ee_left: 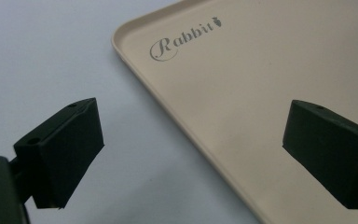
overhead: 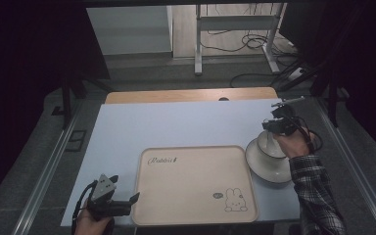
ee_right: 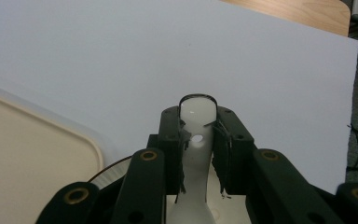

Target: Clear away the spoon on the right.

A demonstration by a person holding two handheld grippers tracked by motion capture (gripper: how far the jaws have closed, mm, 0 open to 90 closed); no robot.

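Note:
A white ceramic spoon (ee_right: pixel 196 114) has its handle end clamped between the jaws of my right gripper (ee_right: pixel 197 122), which is shut on it. In the high view the right gripper (overhead: pixel 275 125) sits over a white bowl (overhead: pixel 267 148) on a white plate (overhead: pixel 266 170) at the table's right, with the spoon running down into the bowl. A beige tray (overhead: pixel 191 181) with a rabbit drawing lies in the middle. My left gripper (overhead: pixel 131 203) is open at the tray's near left corner. In the left gripper view the left gripper (ee_left: pixel 193 112) straddles the tray's rim (ee_left: pixel 168 109), holding nothing.
A pale sheet (overhead: pixel 176 122) covers the table, and a wooden strip (overhead: pixel 191 95) shows along its far edge. Metal rails (overhead: pixel 49 166) run along both sides. A desk frame (overhead: pixel 198 44) and cables (overhead: pixel 254 41) stand on the floor beyond.

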